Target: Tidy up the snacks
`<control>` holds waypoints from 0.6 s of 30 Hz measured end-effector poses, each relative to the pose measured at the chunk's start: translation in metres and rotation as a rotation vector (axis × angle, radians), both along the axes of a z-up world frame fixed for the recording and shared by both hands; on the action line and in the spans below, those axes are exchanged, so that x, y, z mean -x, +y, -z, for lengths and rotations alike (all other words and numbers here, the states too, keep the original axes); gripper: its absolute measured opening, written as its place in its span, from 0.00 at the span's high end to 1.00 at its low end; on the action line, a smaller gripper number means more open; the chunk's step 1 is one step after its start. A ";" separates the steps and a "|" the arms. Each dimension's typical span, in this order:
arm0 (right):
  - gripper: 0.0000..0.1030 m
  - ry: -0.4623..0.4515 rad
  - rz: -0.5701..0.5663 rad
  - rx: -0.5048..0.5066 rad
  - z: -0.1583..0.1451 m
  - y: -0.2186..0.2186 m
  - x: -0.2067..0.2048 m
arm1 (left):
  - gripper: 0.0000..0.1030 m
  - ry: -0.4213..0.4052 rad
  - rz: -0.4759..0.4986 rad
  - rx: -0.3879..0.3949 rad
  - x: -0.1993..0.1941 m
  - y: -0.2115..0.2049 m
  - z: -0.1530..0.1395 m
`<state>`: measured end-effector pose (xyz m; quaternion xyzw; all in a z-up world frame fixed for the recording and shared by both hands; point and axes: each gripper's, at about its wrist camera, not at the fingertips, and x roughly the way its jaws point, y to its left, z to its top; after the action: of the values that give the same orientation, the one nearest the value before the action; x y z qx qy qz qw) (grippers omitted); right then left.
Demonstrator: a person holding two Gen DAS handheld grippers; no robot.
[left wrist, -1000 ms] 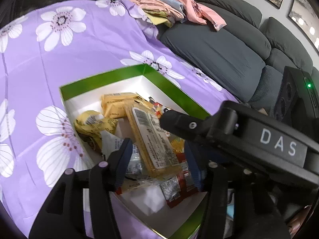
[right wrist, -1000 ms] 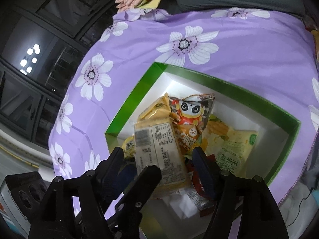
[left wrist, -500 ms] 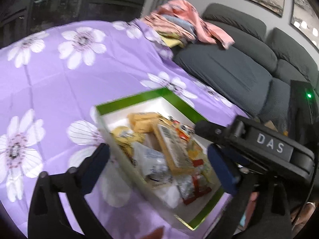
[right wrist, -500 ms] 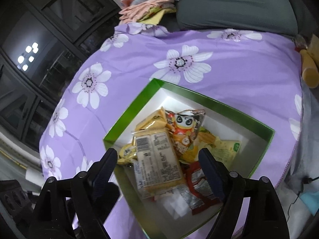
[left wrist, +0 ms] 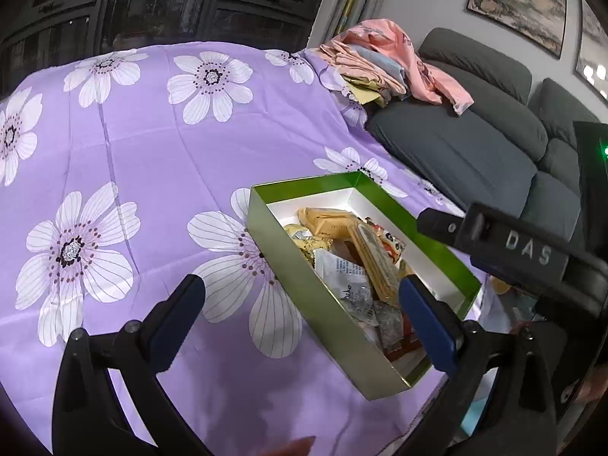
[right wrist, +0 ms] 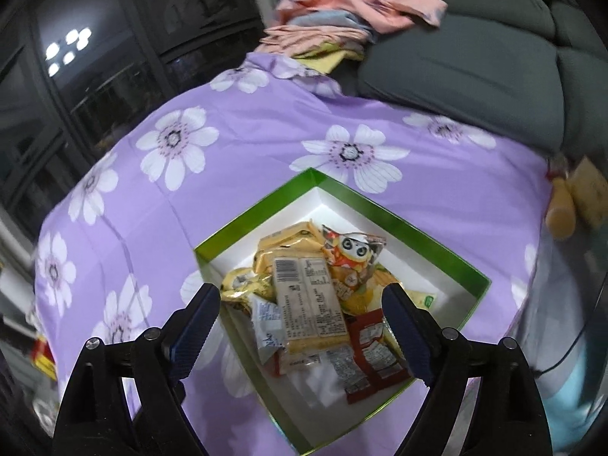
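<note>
Snack packets piled in the green-rimmed white cardboard box [right wrist: 399, 224] on the purple floral surface [left wrist: 152, 144]. Left gripper [left wrist: 300, 304] fully spread, empty; right gripper [right wrist: 304, 315] opening, empty, above the long biscuit pack [right wrist: 307, 304] — apparently clearing out.

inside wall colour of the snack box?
Green upper band, white below, on the snack box; clearest in the right wrist view.
</note>
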<state>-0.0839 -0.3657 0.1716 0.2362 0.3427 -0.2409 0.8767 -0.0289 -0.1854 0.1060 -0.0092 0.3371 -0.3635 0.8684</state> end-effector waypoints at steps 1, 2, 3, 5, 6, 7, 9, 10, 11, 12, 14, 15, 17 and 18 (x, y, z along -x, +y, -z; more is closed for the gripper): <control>0.15 0.003 -0.005 0.012 -0.002 0.003 0.000 | 0.01 0.004 -0.004 -0.001 -0.001 0.001 -0.001; 0.15 0.004 -0.004 0.028 -0.005 0.007 0.000 | 0.01 0.003 -0.009 0.003 -0.001 0.003 -0.003; 0.15 0.002 0.000 0.038 -0.007 0.009 0.001 | 0.01 0.001 -0.014 0.009 0.000 0.007 -0.004; 0.15 -0.012 0.008 0.052 -0.012 0.013 0.004 | 0.01 -0.004 -0.022 0.021 0.003 0.012 -0.008; 0.15 -0.017 0.006 0.054 -0.014 0.015 0.004 | 0.01 -0.004 -0.024 0.022 0.003 0.013 -0.010; 0.15 -0.020 0.002 0.059 -0.016 0.017 0.005 | 0.01 -0.003 -0.024 0.025 0.003 0.015 -0.012; 0.15 -0.018 0.006 0.074 -0.019 0.020 0.006 | 0.01 0.001 -0.026 0.043 0.003 0.020 -0.015; 0.15 -0.016 0.012 0.082 -0.020 0.022 0.007 | 0.01 0.002 -0.026 0.048 0.002 0.021 -0.016; 0.15 -0.017 0.019 0.090 -0.022 0.023 0.008 | 0.01 0.003 -0.028 0.052 0.001 0.023 -0.017; 0.15 -0.021 0.025 0.092 -0.023 0.024 0.009 | 0.01 0.004 -0.030 0.055 0.001 0.024 -0.018; 0.15 -0.035 0.032 0.088 -0.026 0.026 0.012 | 0.01 0.003 -0.033 0.057 0.001 0.026 -0.018; 0.15 -0.040 0.034 0.086 -0.027 0.026 0.012 | 0.01 0.004 -0.033 0.057 0.001 0.026 -0.019; 0.15 -0.042 0.043 0.088 -0.028 0.026 0.014 | 0.01 0.009 -0.028 0.060 0.001 0.027 -0.019; 0.15 -0.040 0.049 0.093 -0.029 0.026 0.014 | 0.01 0.011 -0.025 0.063 0.001 0.027 -0.020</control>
<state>-0.0981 -0.3392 0.2003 0.2083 0.3079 -0.2730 0.8873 -0.0303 -0.1586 0.1256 -0.0427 0.3301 -0.3628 0.8704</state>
